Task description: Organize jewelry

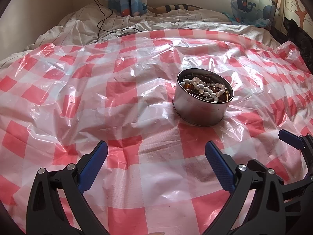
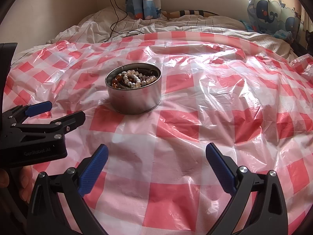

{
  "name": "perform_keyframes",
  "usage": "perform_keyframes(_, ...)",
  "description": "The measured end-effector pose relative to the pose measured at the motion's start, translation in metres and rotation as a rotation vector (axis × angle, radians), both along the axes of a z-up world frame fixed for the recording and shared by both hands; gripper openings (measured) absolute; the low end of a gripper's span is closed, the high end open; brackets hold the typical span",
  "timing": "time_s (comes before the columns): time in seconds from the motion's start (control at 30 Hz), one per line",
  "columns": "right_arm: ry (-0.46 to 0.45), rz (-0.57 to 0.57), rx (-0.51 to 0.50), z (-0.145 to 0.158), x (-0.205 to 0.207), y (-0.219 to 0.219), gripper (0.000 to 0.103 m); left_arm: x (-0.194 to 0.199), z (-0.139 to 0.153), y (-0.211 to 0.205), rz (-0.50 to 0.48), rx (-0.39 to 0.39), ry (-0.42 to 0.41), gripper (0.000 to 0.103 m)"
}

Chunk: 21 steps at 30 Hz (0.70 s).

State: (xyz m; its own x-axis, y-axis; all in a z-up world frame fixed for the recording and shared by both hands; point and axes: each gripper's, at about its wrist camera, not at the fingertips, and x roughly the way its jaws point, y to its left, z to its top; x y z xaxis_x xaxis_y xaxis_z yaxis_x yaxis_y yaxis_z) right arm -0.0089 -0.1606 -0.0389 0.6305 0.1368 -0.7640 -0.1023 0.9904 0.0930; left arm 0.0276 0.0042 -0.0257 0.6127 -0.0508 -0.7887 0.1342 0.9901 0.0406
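The left gripper (image 1: 156,152), black-framed with blue ribbed pads, stands with its jaws wide apart and nothing between them. The right gripper (image 2: 156,156), of the same build, is likewise spread and holds nothing. Both hover low over a crinkled red-and-white checked plastic sheet (image 1: 125,176) laid across a bed.

Ahead of the left gripper and slightly to its right, and ahead of the right gripper and slightly to its left, sits a round, lidless silver metal tin (image 2: 135,99). It stands upright on the sheet, well apart from both sets of pads. Inside it lies a mixed heap of bead jewelry (image 2: 133,79): white pearl-like strands, amber-brown beads and thin dark wire or chain, tangled together.

No piece of jewelry shows on the sheet outside the tin. This arrangement fits two stages: pieces gathered into the tin as the finished result, or a jumbled tin awaiting sorting. The views do not settle which.

Beyond the sheet lie a rumpled white striped duvet (image 1: 137,23), a black cable (image 1: 99,9) and whale-print curtains (image 1: 252,4).
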Motion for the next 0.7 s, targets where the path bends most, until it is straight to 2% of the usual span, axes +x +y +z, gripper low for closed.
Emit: perform_keyframes(0.7,0.007,-0.003,-0.002,-0.0026,-0.0005,0.0023,0.096,0.0021,-0.0034,-0.0019,0.005,-0.019,0.028,0.096)
